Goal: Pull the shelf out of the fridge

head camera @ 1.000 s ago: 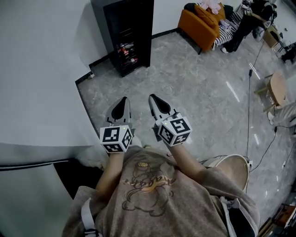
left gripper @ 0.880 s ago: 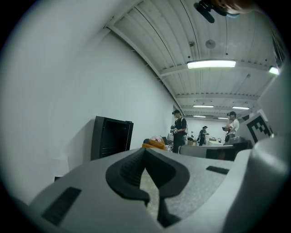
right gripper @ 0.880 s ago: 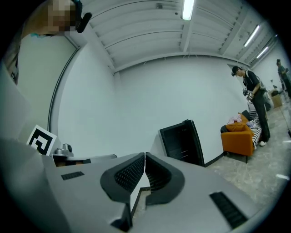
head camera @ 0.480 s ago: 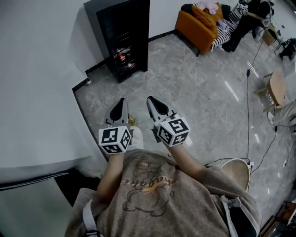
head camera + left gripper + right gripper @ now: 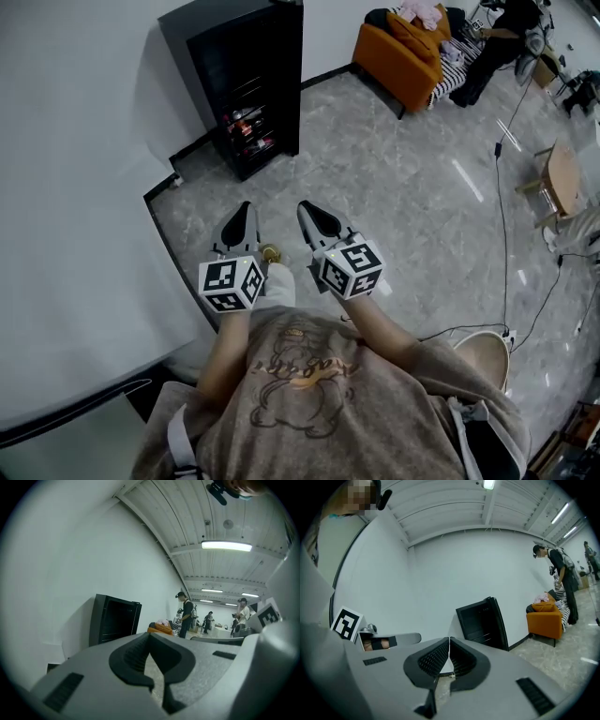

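I hold left tongs (image 5: 244, 212) and right tongs (image 5: 313, 214) clenched, empty — fridge (image 5: 255, 66) well ahead, shelf (image 5: 247, 125) not yet pulled.

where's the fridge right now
The fridge stands upper left in the head view, against the white wall, left of the orange sofa.
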